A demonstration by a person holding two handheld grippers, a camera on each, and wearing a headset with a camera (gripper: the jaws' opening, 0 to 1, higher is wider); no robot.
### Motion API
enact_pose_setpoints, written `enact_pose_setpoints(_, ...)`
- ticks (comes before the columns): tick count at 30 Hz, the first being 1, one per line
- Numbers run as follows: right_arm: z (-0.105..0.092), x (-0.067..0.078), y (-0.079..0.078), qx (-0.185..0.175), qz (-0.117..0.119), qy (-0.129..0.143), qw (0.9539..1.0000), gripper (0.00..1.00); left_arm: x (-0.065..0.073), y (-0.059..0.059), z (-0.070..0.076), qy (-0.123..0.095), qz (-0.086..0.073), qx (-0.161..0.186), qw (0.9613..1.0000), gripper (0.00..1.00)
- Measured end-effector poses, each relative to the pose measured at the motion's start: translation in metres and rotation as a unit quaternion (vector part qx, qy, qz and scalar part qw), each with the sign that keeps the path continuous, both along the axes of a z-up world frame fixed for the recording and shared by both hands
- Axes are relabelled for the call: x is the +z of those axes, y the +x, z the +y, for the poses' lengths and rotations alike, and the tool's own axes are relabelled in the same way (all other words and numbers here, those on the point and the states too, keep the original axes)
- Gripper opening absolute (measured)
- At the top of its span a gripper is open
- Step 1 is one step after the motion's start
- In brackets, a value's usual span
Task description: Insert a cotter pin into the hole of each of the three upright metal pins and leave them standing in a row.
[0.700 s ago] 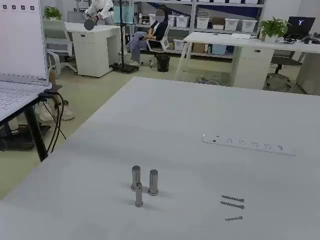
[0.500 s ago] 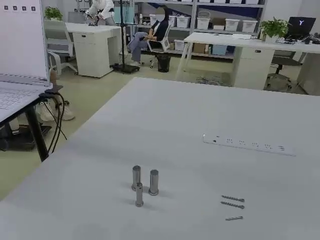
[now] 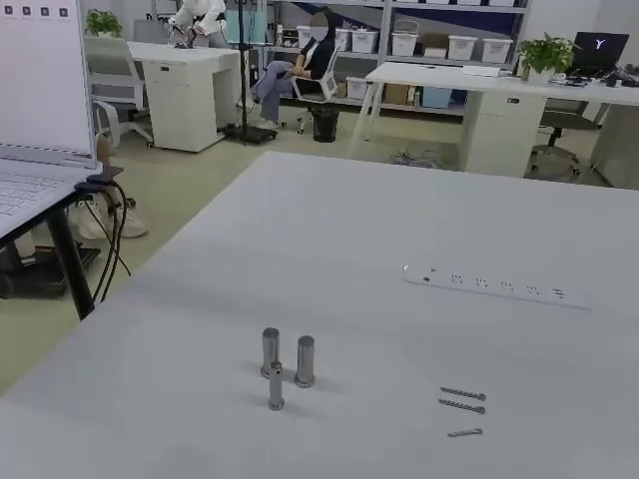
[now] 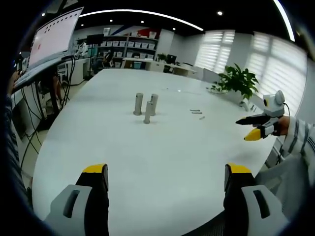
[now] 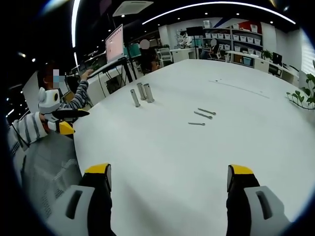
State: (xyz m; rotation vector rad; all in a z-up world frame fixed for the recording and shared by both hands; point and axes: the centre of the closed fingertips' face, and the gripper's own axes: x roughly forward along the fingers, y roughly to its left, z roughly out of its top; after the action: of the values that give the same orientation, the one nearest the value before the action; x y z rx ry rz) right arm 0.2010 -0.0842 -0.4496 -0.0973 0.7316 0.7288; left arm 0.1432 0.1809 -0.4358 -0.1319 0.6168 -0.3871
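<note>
Nothing on the white workbench (image 3: 300, 239) has moved over the last moment. Only the headset's view has shifted slightly, so the task looks not yet begun. Three metal pins (image 3: 305, 360) stand upright in a tight cluster near the front of the bench, two side by side and one just in front, which is not a row. Three cotter pins (image 3: 461, 405) lie loose to their right, well apart from them, so none sits in a hole. One power strip (image 3: 496, 287) lies farther back. The left gripper (image 4: 166, 172) and right gripper (image 5: 168, 172) hover by the bench's near edge — both with jaws spread wide, holding nothing.
</note>
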Motion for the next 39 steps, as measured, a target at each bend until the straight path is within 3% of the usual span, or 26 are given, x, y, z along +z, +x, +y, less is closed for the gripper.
enact_pose_setpoints(7,0.006,-0.004,-0.007,0.014,0.014,0.002,0.9998,0.98,-0.001,0.0,-0.001,0.0,0.002,-0.004,1.0,0.98)
enact_pose_setpoints(17,0.012,0.0,-0.006,0.019,0.005,0.002,0.9998,0.98,-0.001,0.002,0.003,0.006,-0.001,0.0,1.0,0.98)
enact_pose_setpoints(39,0.007,0.01,0.004,-0.014,-0.014,0.013,0.9997,0.95,-0.001,0.005,0.007,0.013,0.002,-0.004,0.9999,0.96)
